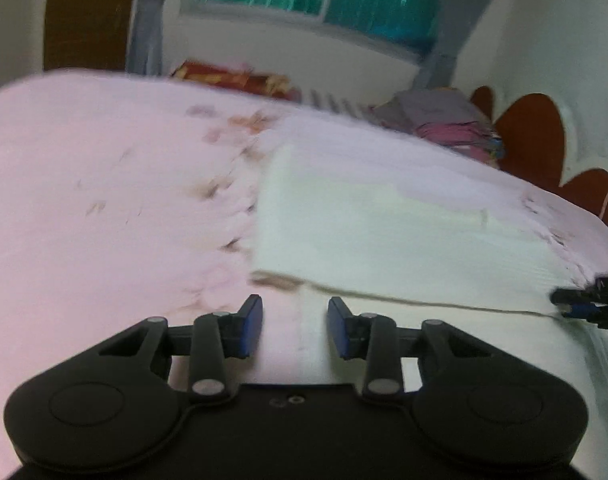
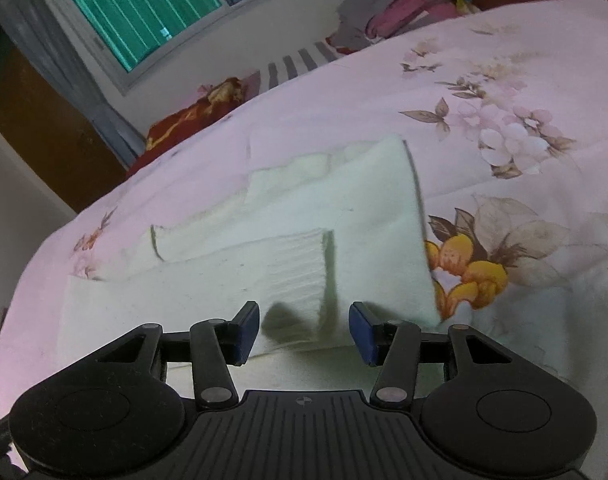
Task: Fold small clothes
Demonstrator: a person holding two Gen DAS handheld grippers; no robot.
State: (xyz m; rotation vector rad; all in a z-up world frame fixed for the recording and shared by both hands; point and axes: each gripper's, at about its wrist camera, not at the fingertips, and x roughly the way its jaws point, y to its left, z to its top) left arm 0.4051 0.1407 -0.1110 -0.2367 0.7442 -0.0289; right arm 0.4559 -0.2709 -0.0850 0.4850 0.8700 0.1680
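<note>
A small white garment (image 1: 384, 240) lies spread on a pink floral bedsheet (image 1: 104, 200); the left wrist view is blurred. My left gripper (image 1: 296, 326) hovers open over the garment's near left edge, and its blue pads touch nothing. My right gripper's fingertips (image 1: 564, 305) show at that view's right edge, by the garment's near hem. In the right wrist view the garment (image 2: 296, 232) is partly folded, with a ribbed sleeve end (image 2: 300, 268) on top. My right gripper (image 2: 304, 330) stands open, with a raised fold of cloth in the gap and clear of both pads.
The bedsheet (image 2: 524, 80) covers the whole bed. A pile of grey and pink clothes (image 2: 396, 12) lies at the far edge, also seen in the left wrist view (image 1: 444, 120). A red and yellow blanket (image 2: 192, 116) sits near the window (image 2: 144, 8). A white wall with brown flower shapes (image 1: 532, 132) is on the right.
</note>
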